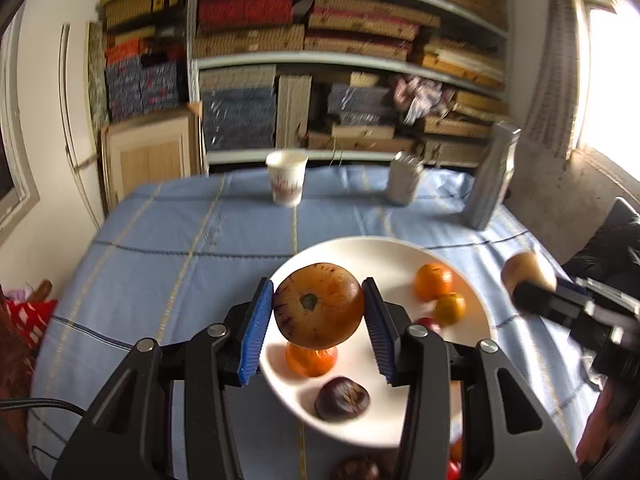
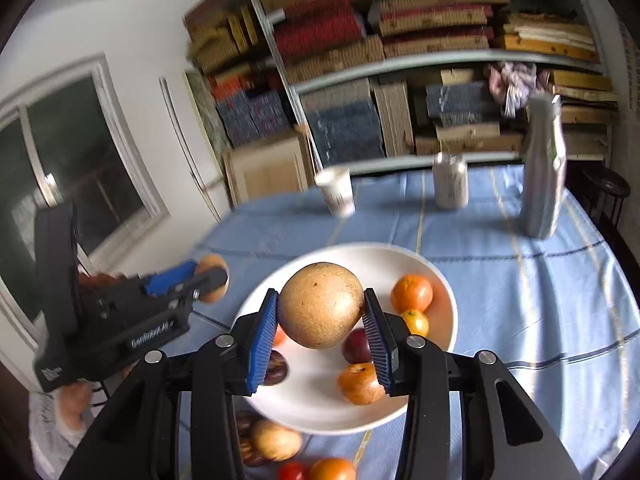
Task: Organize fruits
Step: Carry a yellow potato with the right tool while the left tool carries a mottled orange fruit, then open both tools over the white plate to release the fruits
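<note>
In the left wrist view my left gripper (image 1: 317, 285) is shut on a brown-orange fruit with purple patches (image 1: 318, 308), held above the white plate (image 1: 380, 250). The plate holds small oranges (image 1: 433, 281) and a dark fruit (image 1: 341, 398). My right gripper (image 1: 520, 286) comes in from the right, holding a tan fruit (image 1: 524, 266). In the right wrist view that right gripper (image 2: 320, 295) is shut on the round tan fruit (image 2: 320, 308) over the plate (image 2: 360, 250). My left gripper (image 2: 211, 274) is at the left with its fruit (image 2: 212, 263).
A paper cup (image 1: 286, 182), a can (image 1: 404, 178) and a tall silver bottle (image 1: 492, 180) stand at the far edge of the blue cloth. Loose fruits (image 2: 276, 444) lie near the plate's front. Packed shelves stand behind the table.
</note>
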A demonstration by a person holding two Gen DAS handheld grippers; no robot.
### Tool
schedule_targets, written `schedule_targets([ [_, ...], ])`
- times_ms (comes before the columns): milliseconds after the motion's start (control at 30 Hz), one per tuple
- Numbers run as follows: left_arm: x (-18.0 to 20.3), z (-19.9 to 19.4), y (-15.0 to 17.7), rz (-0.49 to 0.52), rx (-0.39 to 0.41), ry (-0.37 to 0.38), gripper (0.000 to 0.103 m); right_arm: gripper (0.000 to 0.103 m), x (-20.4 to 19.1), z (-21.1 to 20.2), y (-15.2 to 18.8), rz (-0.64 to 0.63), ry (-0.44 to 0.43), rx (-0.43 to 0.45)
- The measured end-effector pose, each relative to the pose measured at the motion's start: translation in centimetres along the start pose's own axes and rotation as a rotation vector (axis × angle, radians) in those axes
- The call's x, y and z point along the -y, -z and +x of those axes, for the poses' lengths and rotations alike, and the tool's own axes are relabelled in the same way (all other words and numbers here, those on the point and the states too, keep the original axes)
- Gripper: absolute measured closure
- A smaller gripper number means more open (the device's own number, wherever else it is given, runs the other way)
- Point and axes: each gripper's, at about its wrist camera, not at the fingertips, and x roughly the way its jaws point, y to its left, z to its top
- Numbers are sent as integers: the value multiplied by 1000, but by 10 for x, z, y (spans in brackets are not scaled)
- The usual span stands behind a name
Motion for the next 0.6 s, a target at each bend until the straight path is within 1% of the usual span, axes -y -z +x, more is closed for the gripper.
schedule_targets([
  [133, -5, 45, 6, -6, -60, 3, 59, 60, -6, 36, 15, -30, -5, -61],
  [267, -14, 69, 9, -40, -89, 42, 59, 60, -20, 57, 27, -113, 9, -116],
  [333, -15, 80, 10, -38, -101, 54, 58, 59, -25, 64, 32, -146, 21, -130],
  [367, -15, 85, 11, -34, -109, 53, 58, 57, -27, 68, 34, -161, 20, -147],
  [400, -14, 87, 12, -32, -113, 56, 58, 50, -28, 70, 35, -172, 21, -157],
  [467, -15, 90, 13, -27, -116, 60, 52, 43, -28, 67, 39, -169, 28, -154],
  [500, -15, 89, 13, -30, -112, 60, 45, 42, -28, 65, 39, -164, 21, -159],
  [533, -15, 86, 12, -37, -101, 60, 35, 42, -28, 64, 38, -158, 17, -159],
  [600, -16, 77, 8, -46, -69, 56, 29, 41, -27, 56, 35, -144, 12, -138],
])
